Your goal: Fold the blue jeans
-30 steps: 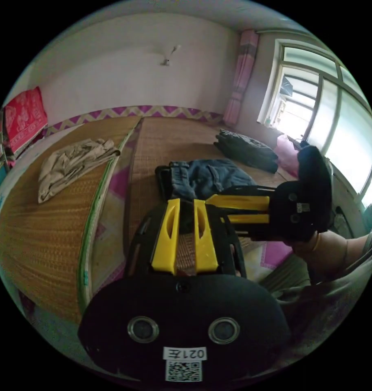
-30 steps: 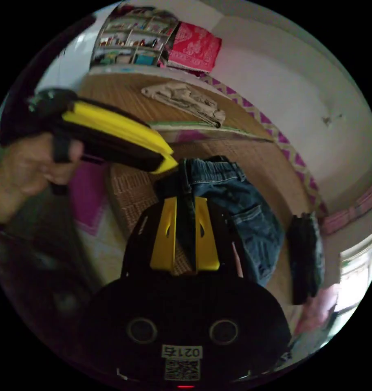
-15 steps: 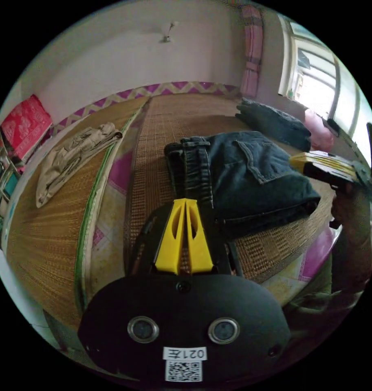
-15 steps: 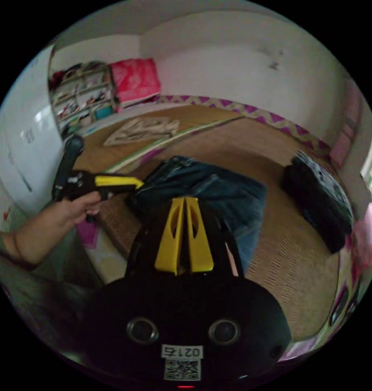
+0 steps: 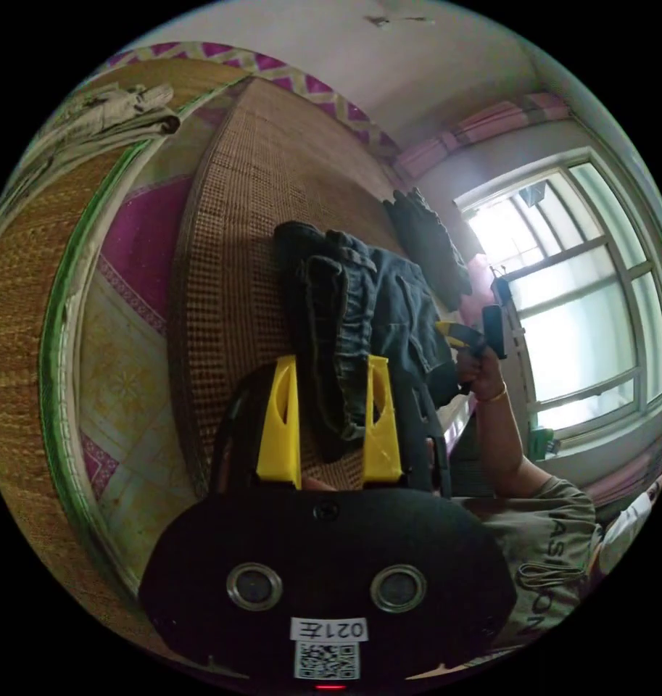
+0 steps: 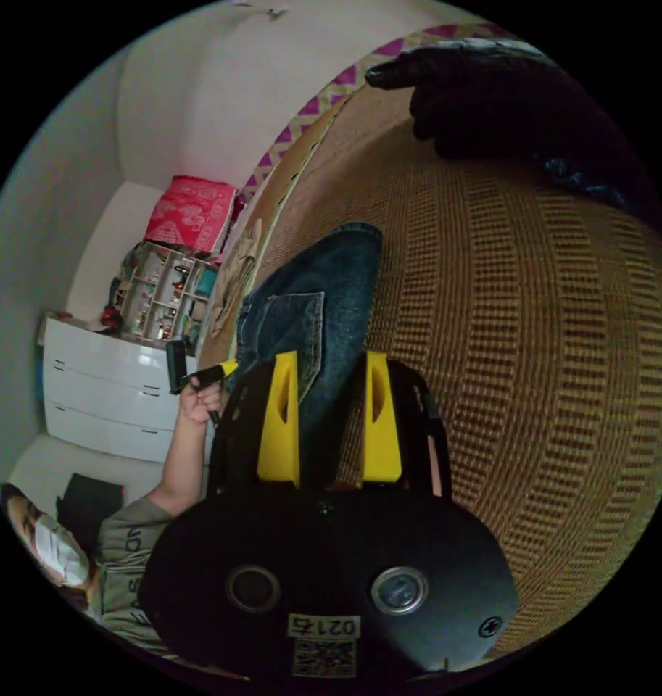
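Left gripper view shows 1 pair of folded blue denim jeans (image 5: 360, 304) lying on 1 woven brown straw mat (image 5: 236, 239), which serves as the landmark here. The left gripper (image 5: 332, 366), black with 2 yellow jaws, has those jaws spread apart on either side of the jeans' bunched waistband end, at the mat's near edge; whether the jaws press on the cloth I cannot tell. Beyond the jeans on the same mat sits 1 dark folded garment (image 5: 428, 246). Off the mat, on a second straw mat alongside, lies 1 crumpled beige cloth (image 5: 106, 116).

At the jeans' far side the right gripper (image 5: 454, 335) appears, held in the person's hand (image 5: 478, 371), with the forearm bent up from the elbow.

In the right gripper view, the right gripper's 2 yellow jaws stand apart astride the edge of the jeans at the mat's near side, just beside the back pocket. The left gripper shows there at the jeans' other end, gripped in a raised fist (image 6: 199, 400) with the arm angled upward.
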Motion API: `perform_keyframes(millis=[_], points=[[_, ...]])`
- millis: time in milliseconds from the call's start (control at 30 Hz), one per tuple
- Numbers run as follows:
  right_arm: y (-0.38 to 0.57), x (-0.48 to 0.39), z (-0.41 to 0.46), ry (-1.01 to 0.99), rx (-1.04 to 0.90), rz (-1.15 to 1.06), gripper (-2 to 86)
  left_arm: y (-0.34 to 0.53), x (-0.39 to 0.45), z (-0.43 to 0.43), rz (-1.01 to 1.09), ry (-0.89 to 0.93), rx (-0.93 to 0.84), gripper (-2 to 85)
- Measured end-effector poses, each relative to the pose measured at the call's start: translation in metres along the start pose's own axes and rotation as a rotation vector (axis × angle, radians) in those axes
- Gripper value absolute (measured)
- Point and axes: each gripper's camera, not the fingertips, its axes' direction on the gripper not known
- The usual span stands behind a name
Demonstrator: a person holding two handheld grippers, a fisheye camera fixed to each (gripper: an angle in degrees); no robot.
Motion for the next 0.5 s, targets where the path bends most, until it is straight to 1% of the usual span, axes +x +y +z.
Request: perform_keyframes(millis=[33, 100, 233, 300, 400, 467, 500], points=[[-0.008, 0.011, 0.007, -0.048, -0.037, 0.016, 11.4, -0.005, -0.005, -0.003, 0.005, -0.002, -0.008, 10.8], [-0.017, 0.021, 0.010, -0.057, -0.041, 0.022, 10.3, -0.010, -0.012, -0.004, 0.012, 0.010, -0.017, 8.0], [-0.029, 0.022, -0.001, -0.090, -0.042, -0.030, 7.7, -0.012, -0.019, -0.031, 0.053, 0.066, 0.047, 5.5], [-0.038, 0.003, -0.013, -0.124, -0.036, -0.099, 7.6, -0.012, -0.015, -0.050, 0.089, 0.086, 0.075, 5.3], [-0.067, -0.050, -0.018, -0.093, -0.046, -0.243, 7.5, -0.012, -0.015, -0.105, 0.133, 0.063, 0.179, 5.4], [-0.109, -0.099, 0.002, -0.101, -0.057, -0.353, 7.4, -0.016, -0.024, -0.164, 0.145, -0.008, 0.281, 5.4], [-0.122, -0.112, 0.011, -0.104, -0.062, -0.375, 7.5, -0.018, -0.028, -0.179, 0.145, -0.031, 0.305, 5.5]])
